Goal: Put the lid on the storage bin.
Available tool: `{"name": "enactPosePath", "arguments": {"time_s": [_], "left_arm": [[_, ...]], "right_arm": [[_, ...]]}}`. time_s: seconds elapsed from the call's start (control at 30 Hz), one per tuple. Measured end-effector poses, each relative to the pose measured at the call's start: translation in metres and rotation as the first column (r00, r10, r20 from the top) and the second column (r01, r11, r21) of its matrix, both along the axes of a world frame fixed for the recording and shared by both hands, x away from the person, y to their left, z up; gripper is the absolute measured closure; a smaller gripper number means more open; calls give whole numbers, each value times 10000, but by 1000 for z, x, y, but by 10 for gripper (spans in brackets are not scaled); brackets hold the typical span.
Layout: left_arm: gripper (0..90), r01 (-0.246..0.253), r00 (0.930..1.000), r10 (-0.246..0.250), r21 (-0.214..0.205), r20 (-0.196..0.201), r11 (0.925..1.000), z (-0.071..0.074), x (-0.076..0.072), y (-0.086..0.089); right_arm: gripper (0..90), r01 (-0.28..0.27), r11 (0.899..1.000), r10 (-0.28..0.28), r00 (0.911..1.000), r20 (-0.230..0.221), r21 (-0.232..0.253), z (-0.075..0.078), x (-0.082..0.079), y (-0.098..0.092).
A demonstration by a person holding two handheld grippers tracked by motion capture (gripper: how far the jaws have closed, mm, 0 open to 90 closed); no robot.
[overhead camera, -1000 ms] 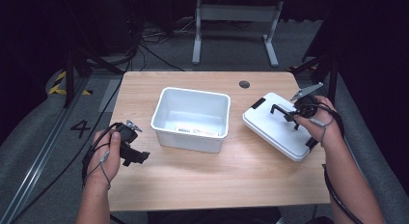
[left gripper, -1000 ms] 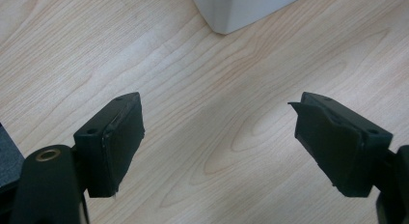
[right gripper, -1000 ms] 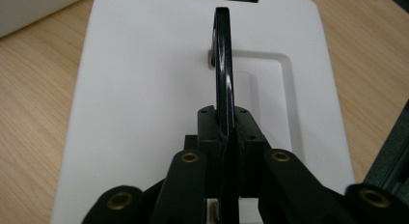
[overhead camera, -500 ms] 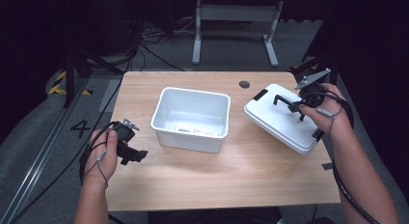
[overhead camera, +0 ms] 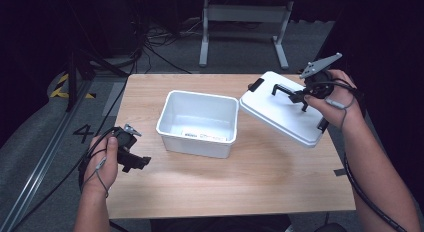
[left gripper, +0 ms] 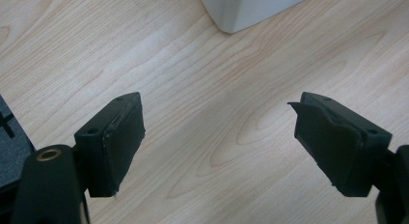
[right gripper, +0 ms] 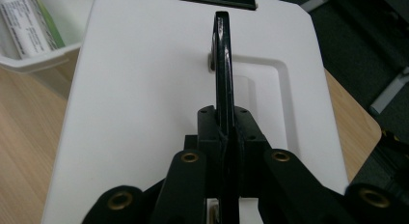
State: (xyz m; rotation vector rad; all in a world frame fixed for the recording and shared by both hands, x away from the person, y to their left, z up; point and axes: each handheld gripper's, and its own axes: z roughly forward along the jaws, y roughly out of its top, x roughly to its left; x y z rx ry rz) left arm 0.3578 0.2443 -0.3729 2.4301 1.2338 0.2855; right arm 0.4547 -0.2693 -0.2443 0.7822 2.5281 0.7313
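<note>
A white plastic bin stands open in the middle of the wooden table. Its white lid hangs tilted above the table's right side, its left edge close to the bin's right rim. My right gripper is shut on the lid's black handle, which stands up thin between the jaws over the lid. My left gripper rests low over the table's left front, open, with bare wood between its jaws; its fingers stand wide apart. A corner of the bin shows beyond them.
A labelled item lies inside the bin. A black latch sits on the lid's far edge. A metal stand and cables lie on the floor behind the table. Yellow-black tape marks the floor at left.
The right gripper has lifted the lid by its handle off the table and carried it up and leftward toward the bin. The left gripper has barely moved.
</note>
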Motion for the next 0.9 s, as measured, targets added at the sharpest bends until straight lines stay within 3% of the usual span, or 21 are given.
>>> {"name": "enactPosePath", "arguments": {"time_s": [0.2,0.43,0.7,0.9], "left_arm": [[184,111,9999,-111,-41,-38,9999,1,-6,1],[185,196,9997,-196,4,-123,9998,-1,-8,2],[185,179,9998,-179,-37,-17,9998,2,-9,6],[186,293,9996,-293,-217,-24,9993,4,-11,6]], "right_arm": [[849,-716,9974,716,9974,97,41,12,5,27],[849,-1688,9856,1688,9855,163,23,22,9,68],[849,-2410,9705,2410,9704,156,-69,22,16,110],[848,-2972,9546,2967,9546,275,200,14,20,142]]}}
